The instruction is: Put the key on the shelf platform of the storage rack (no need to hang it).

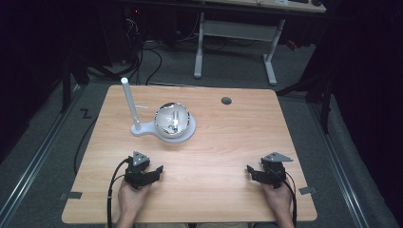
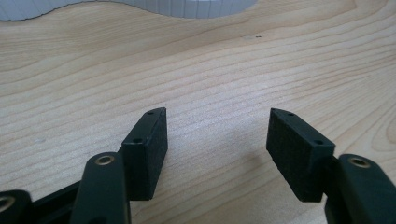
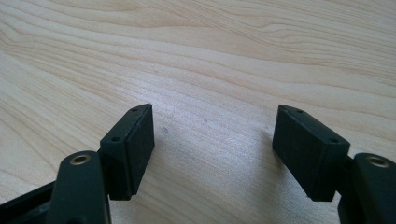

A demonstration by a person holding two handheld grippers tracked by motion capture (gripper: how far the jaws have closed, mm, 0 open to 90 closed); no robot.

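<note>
We're looking down on a light wooden table (image 1: pixel 228 142), and our landmark is the shiny metal bowl (image 1: pixel 173 118) sitting on a white base (image 1: pixel 183 135). Just left of the bowl, a white post (image 1: pixel 129 102) rises upright from that same base. Beyond the bowl to its right, a small dark hole (image 1: pixel 226 100) marks the tabletop.

Nearer to us than the bowl and slightly left, the left gripper (image 1: pixel 159 169) rests low over the wood in the person's left hand (image 1: pixel 130 194). In its own view (image 2: pixel 217 140) we see the 2 jaws spread wide, bare wood between them, the white base's edge (image 2: pixel 196 7) ahead.

Well right of the bowl and nearer us, the right gripper (image 1: pixel 250 170) sits in the right hand (image 1: pixel 279 197). Its view (image 3: pixel 212 140) shows jaws equally wide apart, gripping nothing.
</note>
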